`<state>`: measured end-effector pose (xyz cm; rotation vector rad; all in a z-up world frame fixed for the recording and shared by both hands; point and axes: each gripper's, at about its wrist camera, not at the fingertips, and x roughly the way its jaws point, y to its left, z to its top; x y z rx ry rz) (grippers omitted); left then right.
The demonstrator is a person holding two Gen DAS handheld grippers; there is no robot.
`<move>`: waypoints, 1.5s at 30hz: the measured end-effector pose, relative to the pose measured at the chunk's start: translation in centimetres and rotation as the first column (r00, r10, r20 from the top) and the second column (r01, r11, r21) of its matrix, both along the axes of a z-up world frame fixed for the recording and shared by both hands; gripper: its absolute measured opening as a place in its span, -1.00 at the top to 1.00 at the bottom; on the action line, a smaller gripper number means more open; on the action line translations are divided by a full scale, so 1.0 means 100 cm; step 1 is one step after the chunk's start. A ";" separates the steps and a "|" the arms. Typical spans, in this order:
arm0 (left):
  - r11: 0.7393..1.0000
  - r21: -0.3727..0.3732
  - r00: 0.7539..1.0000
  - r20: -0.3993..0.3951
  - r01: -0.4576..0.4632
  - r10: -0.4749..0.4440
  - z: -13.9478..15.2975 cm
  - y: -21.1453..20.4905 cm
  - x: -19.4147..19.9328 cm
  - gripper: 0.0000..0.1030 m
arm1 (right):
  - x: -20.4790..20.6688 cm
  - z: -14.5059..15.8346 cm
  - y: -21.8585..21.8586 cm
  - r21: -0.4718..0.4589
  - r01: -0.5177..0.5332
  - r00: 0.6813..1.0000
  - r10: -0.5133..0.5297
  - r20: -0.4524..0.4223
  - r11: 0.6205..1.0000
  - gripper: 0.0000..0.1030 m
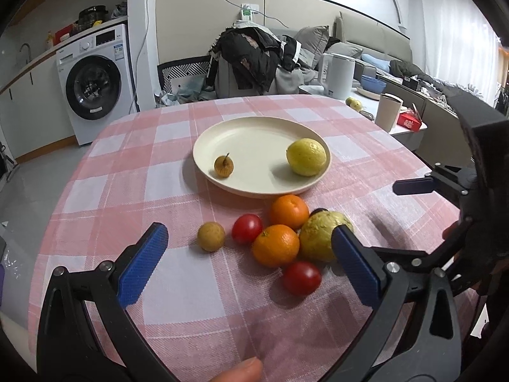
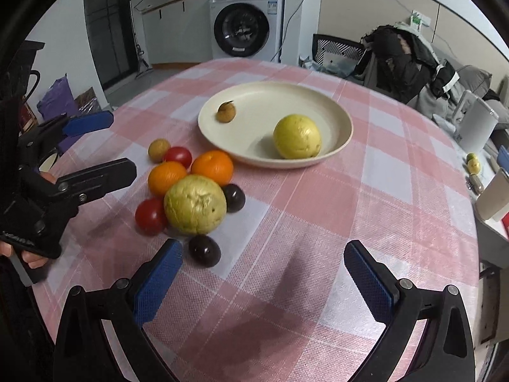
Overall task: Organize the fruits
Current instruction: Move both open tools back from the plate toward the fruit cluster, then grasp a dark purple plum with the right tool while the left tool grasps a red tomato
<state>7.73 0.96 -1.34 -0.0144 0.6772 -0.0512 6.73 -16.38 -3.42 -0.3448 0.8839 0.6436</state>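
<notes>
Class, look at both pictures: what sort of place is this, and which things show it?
Most likely a small lived-in flat: a washing machine under a counter, a sofa with cushions, and a checked-cloth table.

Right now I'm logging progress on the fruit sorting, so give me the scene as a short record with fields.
plate: cream, on the checked tablecloth
on plate: yellow guava; small brown longan
off plate: second guava, two oranges, two cherry tomatoes, another longan, two dark round fruits, clustered beside the plate
left gripper: open, holding nothing, above the cluster
right gripper: open, holding nothing
</notes>
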 end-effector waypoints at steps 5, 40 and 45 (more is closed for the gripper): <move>1.000 0.006 1.000 -0.020 0.008 -0.008 -0.006 -0.003 -0.008 -0.99 | 0.000 -0.007 0.001 -0.014 -0.009 1.000 0.009 -0.018 1.000 -1.00; 0.991 -0.037 0.983 -0.129 0.127 -0.131 -0.032 -0.009 -0.001 -0.57 | -0.010 -0.023 0.021 0.018 -0.136 0.989 0.137 -0.046 0.990 0.07; 0.991 -0.041 0.981 -0.143 0.128 -0.133 -0.035 -0.008 0.001 -0.57 | -0.016 -0.023 0.026 0.024 -0.168 0.985 0.169 -0.042 0.985 0.17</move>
